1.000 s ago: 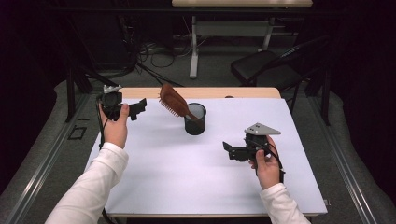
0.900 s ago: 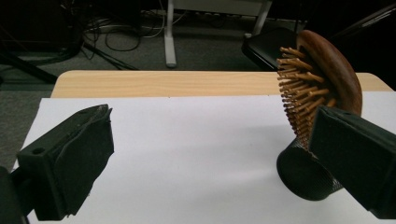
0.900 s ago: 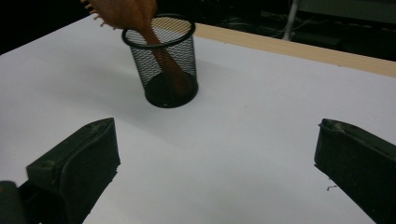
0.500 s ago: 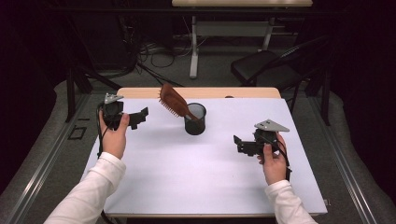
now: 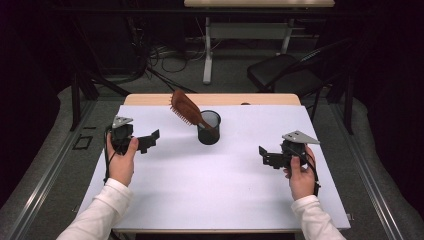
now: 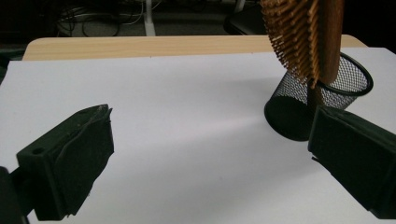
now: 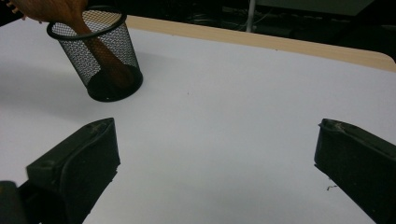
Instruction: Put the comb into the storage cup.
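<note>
Wooden hairbrush (image 5: 186, 110) stands handle-down in black mesh cup (image 5: 209, 128), mid-table, head leaning out over rim toward far left. Left tongs (image 5: 148, 141) agape, nothing held, near left edge of white table (image 5: 220, 190). Right tongs (image 5: 267, 157) agape, empty too. Since a second ago both hands drew back toward person, right one also outward; cup and brush unmoved. Judgement: placement looks finished, hands retreating.

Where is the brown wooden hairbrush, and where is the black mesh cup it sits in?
brown wooden hairbrush (image 5: 183, 106), high view, on its bristled head.
black mesh cup (image 7: 103, 60), right gripper view, on its mesh wall.
</note>
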A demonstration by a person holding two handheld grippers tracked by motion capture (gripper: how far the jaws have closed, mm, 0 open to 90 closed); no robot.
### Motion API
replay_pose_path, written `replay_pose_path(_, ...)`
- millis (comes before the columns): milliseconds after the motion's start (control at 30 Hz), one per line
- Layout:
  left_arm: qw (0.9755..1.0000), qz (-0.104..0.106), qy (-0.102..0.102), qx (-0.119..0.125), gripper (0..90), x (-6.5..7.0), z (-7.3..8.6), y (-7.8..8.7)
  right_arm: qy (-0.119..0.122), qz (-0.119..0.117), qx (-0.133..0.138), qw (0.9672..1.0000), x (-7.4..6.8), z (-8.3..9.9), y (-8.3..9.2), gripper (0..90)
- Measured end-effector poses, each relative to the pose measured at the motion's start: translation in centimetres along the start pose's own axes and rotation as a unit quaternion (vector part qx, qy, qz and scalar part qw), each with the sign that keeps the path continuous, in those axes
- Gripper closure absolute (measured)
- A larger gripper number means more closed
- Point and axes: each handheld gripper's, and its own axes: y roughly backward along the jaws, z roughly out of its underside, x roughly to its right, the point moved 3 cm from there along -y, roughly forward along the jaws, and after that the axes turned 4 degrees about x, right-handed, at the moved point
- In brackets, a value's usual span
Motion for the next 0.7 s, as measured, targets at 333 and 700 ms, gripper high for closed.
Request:
replay_pose_path(333,0.9999,0.009,0.01,0.001,0.4,-0.1,2.5,0.3,-0.012,0.012,-0.012,0.9998,1.4,2.0,0.8,0.0)
replay_pose_path(700,0.9997,0.009,0.017,0.016,0.4,-0.5,4.9,1.7,-0.015,0.022,-0.016,0.9995,2.0,3.5,2.1,0.0)
